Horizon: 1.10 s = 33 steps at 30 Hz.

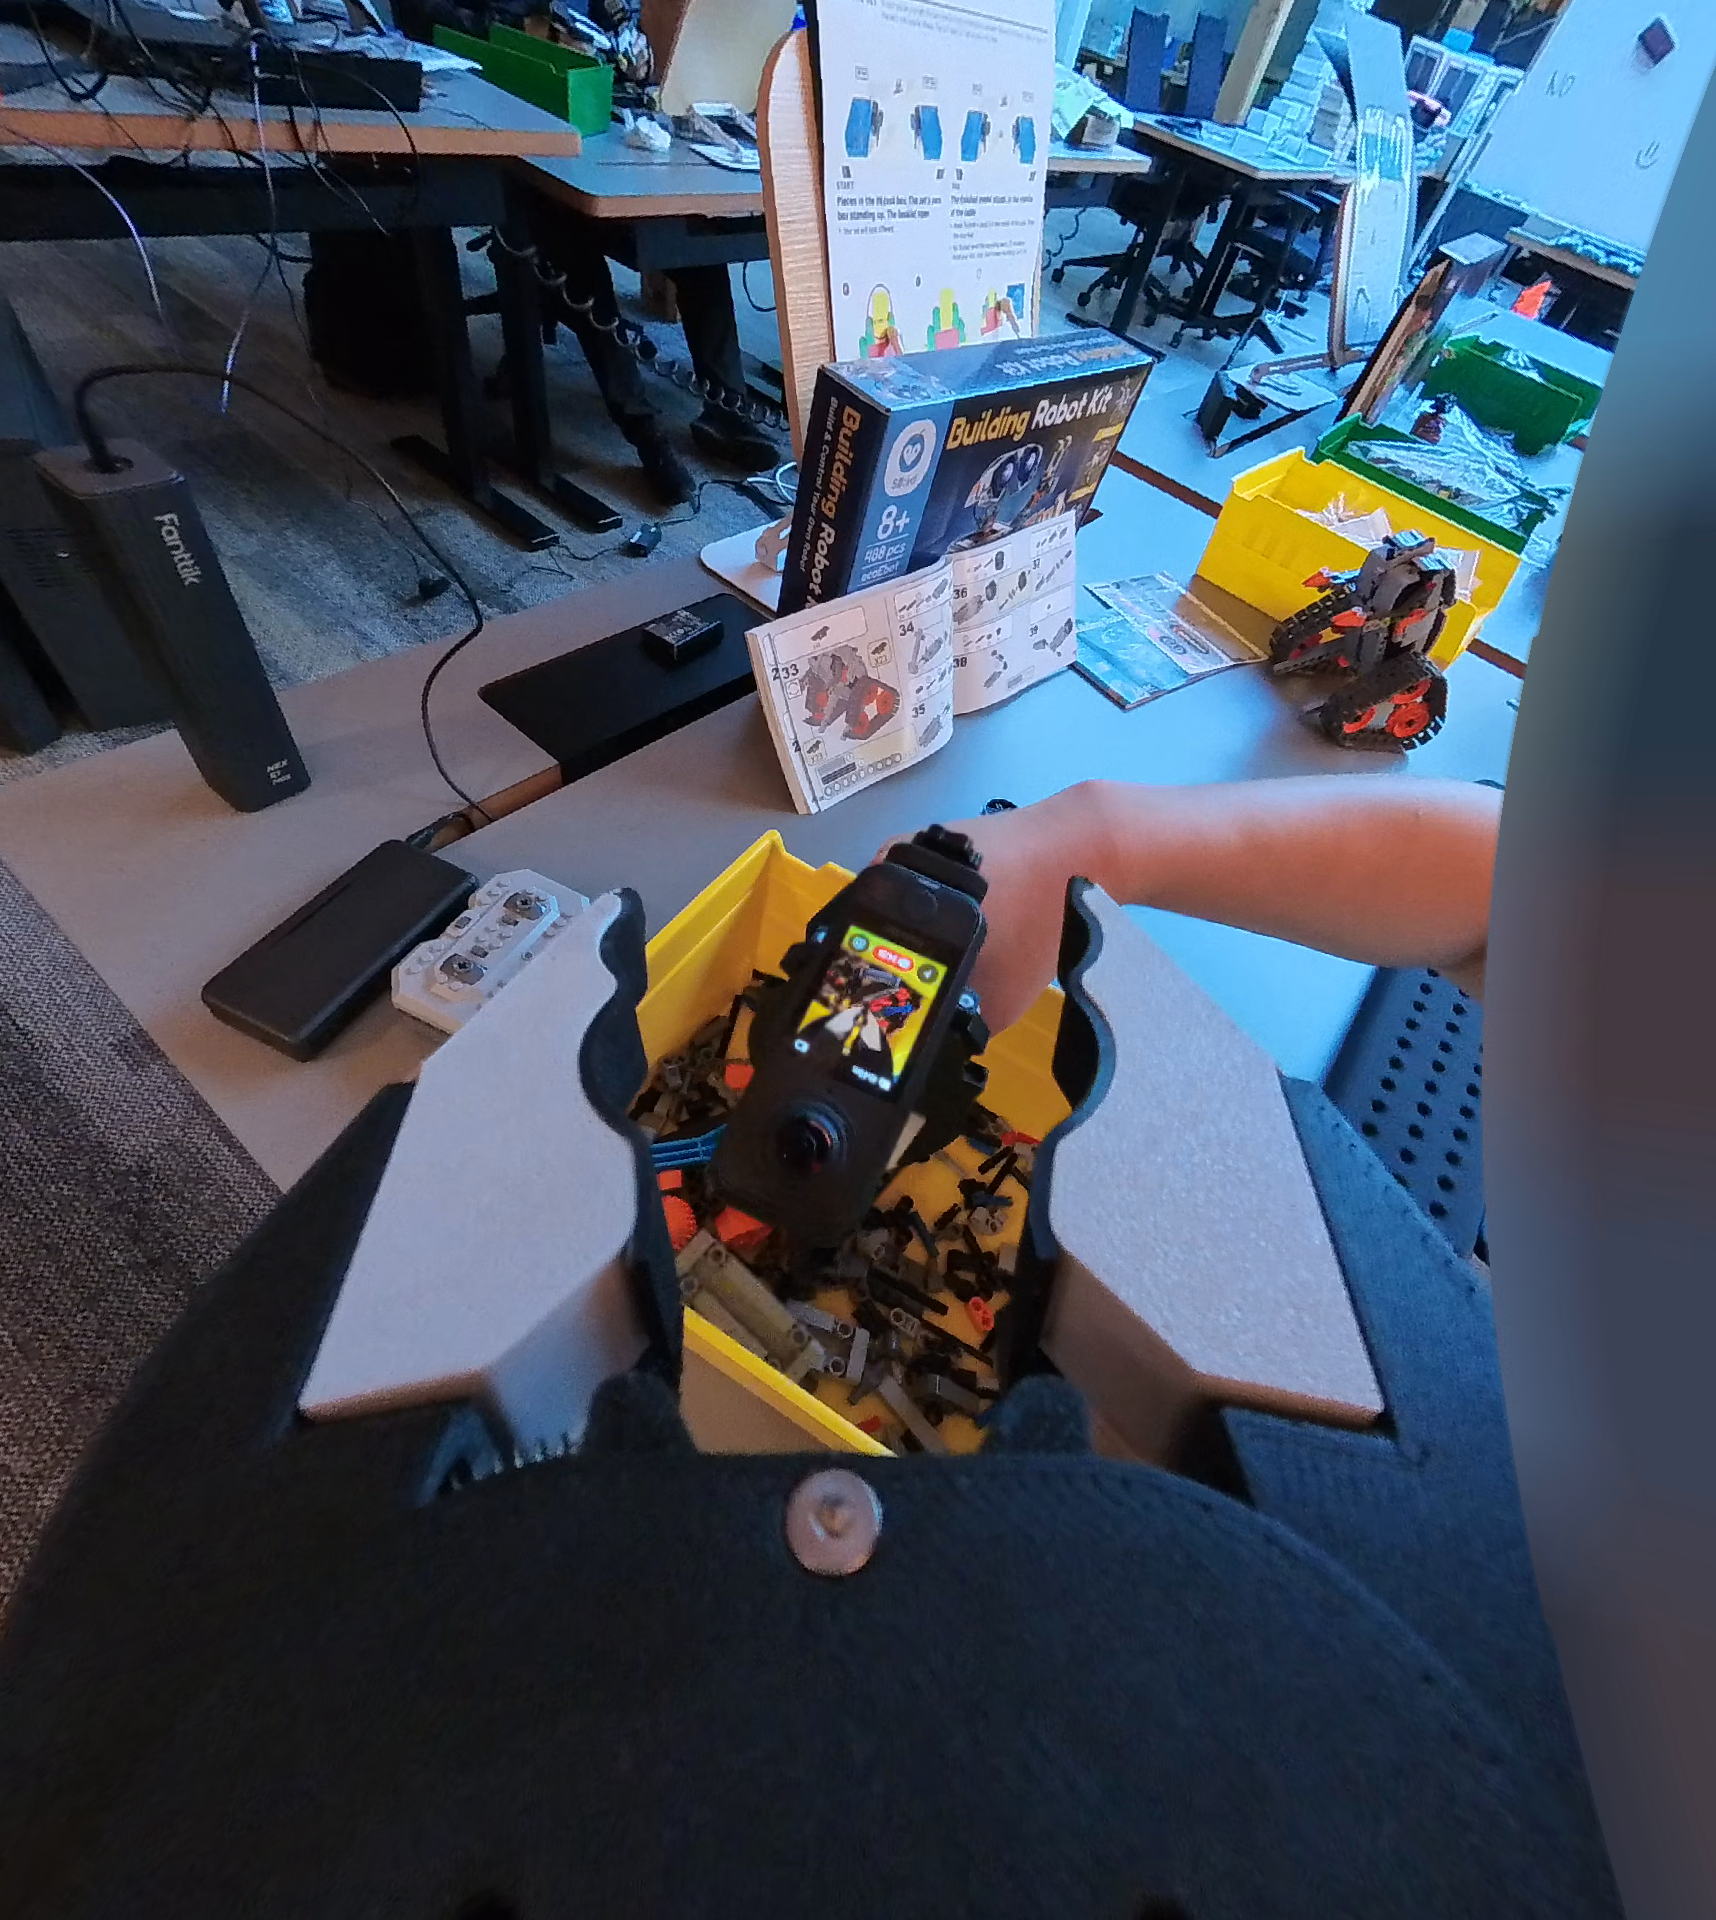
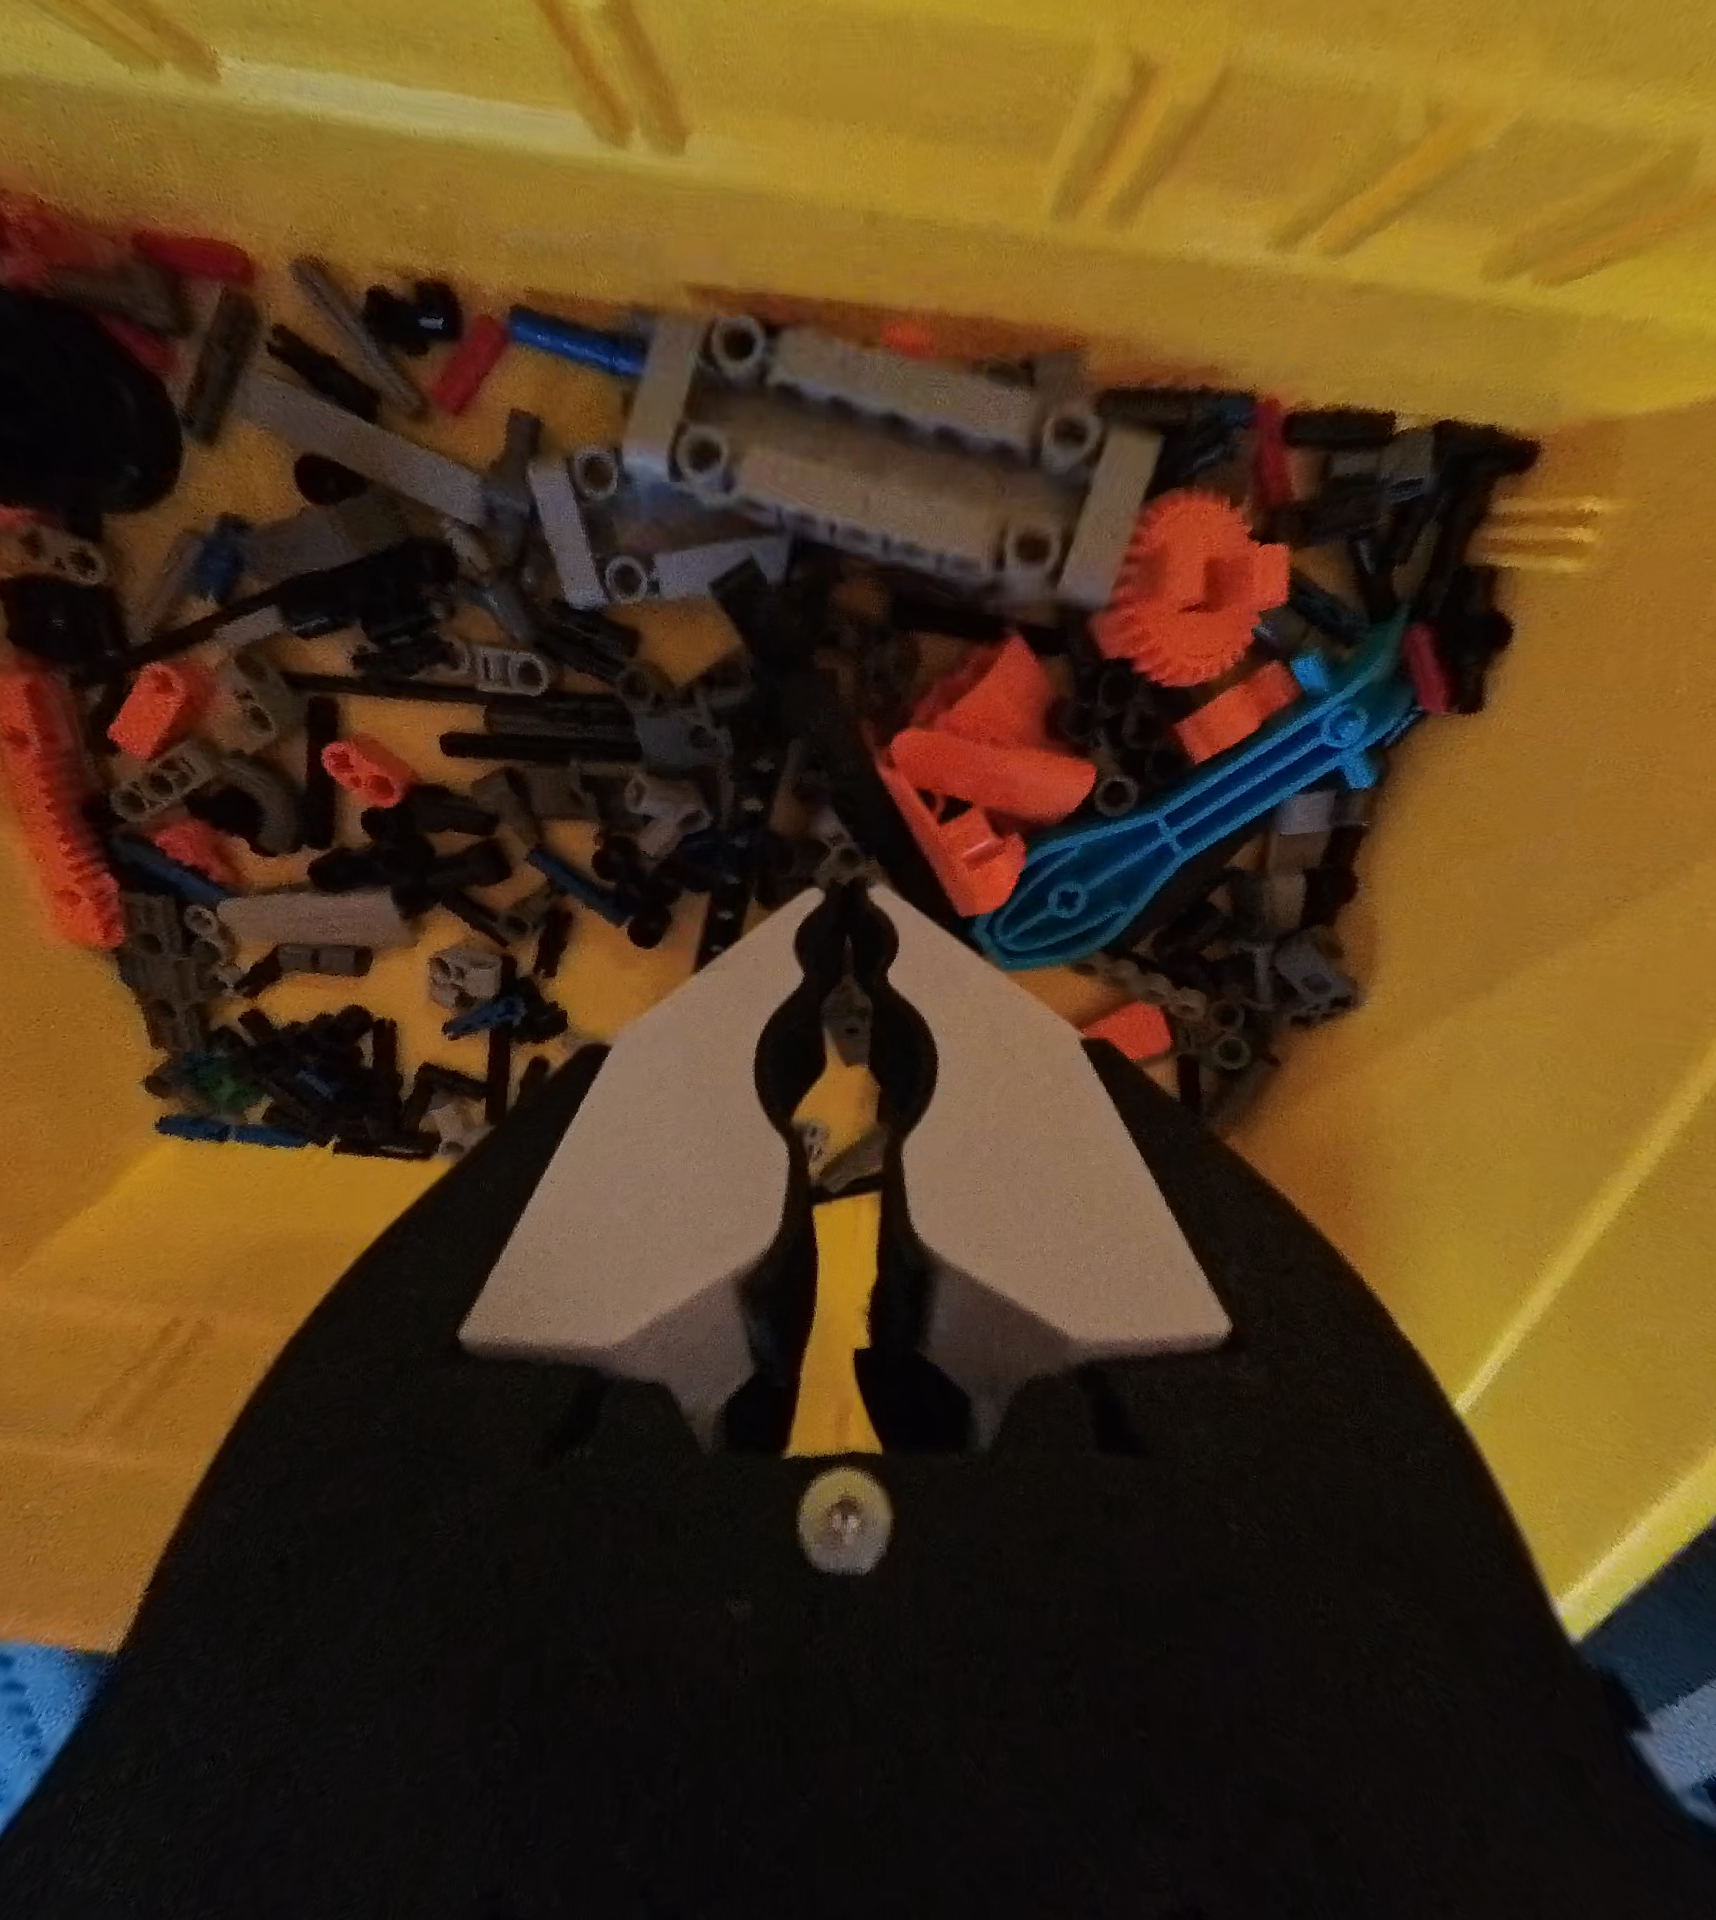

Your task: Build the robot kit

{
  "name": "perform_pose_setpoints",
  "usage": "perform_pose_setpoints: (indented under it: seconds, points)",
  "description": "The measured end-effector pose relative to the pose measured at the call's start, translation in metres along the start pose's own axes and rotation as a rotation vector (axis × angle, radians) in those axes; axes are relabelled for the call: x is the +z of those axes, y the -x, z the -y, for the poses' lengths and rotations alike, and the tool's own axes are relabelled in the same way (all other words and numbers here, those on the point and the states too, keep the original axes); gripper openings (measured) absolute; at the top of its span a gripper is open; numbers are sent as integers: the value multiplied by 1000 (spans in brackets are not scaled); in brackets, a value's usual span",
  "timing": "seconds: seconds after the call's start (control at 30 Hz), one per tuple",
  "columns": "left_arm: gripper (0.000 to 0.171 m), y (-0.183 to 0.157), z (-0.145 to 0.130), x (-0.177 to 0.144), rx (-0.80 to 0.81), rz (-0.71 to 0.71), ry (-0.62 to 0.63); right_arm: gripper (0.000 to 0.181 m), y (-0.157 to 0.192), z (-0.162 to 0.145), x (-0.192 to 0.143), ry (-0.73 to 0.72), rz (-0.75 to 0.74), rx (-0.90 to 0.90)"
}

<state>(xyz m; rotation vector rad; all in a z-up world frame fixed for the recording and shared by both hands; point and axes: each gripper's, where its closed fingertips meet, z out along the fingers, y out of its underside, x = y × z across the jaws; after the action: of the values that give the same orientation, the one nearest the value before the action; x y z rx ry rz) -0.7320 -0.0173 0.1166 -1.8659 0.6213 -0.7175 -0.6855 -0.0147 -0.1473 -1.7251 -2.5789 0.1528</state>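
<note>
A yellow bin (image 1: 719, 904) on the grey table holds several small black, grey and orange building pieces (image 1: 895, 1299). My left gripper (image 1: 849, 904) is open and empty, hovering above the bin's near side. A hand (image 1: 1030, 914) holds the right gripper's body (image 1: 864, 1039) down inside the bin. In the right wrist view, my right gripper (image 2: 843, 902) is shut, its tips down among black pieces on the bin's floor; I cannot tell if one is pinched. Ahead lie a grey frame (image 2: 875, 468), an orange gear (image 2: 1192, 592) and a blue flat tool (image 2: 1186, 821), below the bin's wall (image 2: 937, 229).
Behind the bin stand an open instruction booklet (image 1: 895, 675), a kit box (image 1: 947, 457), a built tracked robot (image 1: 1373, 644) and a second yellow bin (image 1: 1301, 530). To the left lie a black power bank (image 1: 334, 945), a white module (image 1: 480, 945) and a black case (image 1: 179, 623). About 25 cm separates my left fingertips from my right. To reach the orange gear (image 2: 1192, 592) in a straight line is about 7 cm for my right fingers, about 25 cm for my left.
</note>
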Motion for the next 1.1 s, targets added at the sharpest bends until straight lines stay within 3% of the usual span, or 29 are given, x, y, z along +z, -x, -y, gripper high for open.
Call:
perform_pose_setpoints:
  seconds: [0.17, 0.7, 1.1]
  points:
    - [79, 0, -1, 1, 0, -1, 9, 1, 2, -10, 12, 35, -32, -177]
    - [78, -2, -6, 5, 15, -1, 39, 14, 2, -5, 10, -15, -155, -453]
    - [79, 0, -10, 8, 19, 9, 64, 6, 8, -21, 9, 157, -21, -395]
